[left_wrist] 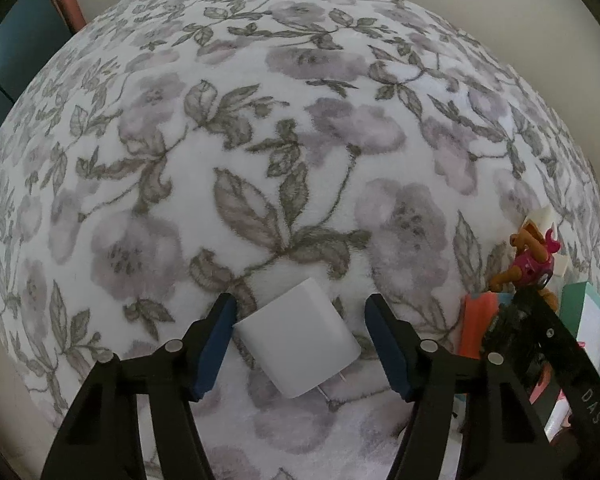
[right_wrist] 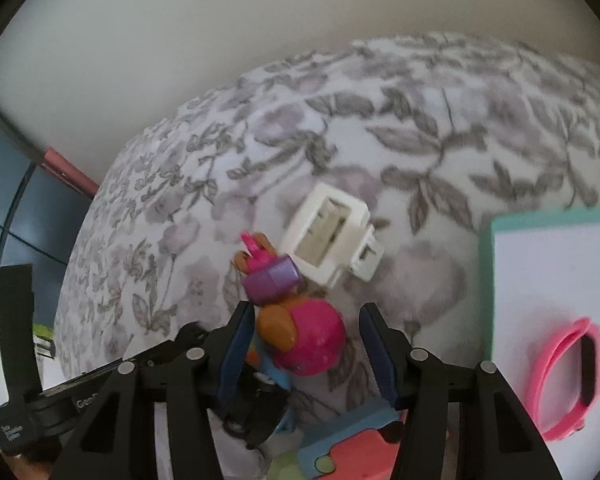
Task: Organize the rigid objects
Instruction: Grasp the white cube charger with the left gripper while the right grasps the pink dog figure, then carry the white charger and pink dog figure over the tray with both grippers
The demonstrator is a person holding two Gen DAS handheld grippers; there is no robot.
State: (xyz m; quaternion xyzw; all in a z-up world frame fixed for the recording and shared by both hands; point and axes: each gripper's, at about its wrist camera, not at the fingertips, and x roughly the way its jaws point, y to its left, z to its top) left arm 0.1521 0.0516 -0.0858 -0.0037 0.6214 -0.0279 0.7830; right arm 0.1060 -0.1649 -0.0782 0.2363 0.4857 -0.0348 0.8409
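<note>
Below, on the floral blanket [left_wrist: 300, 80], your left gripper [left_wrist: 300, 340] straddles a white charger block [left_wrist: 296, 340], its blue pads parted and clear of the block's sides. Your right gripper [right_wrist: 306, 348] brackets a pink toy figure [right_wrist: 300, 336], jaws apart, left pad close against it, right pad off. Just beyond the toy lies a white clip [right_wrist: 328, 236]; at right, a pink band [right_wrist: 568, 376] rests on a teal-edged box [right_wrist: 540, 272].

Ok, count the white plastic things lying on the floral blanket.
2: a white charger between the left gripper's fingers, and a white clip just beyond the toy figure. Others may be hidden.
</note>
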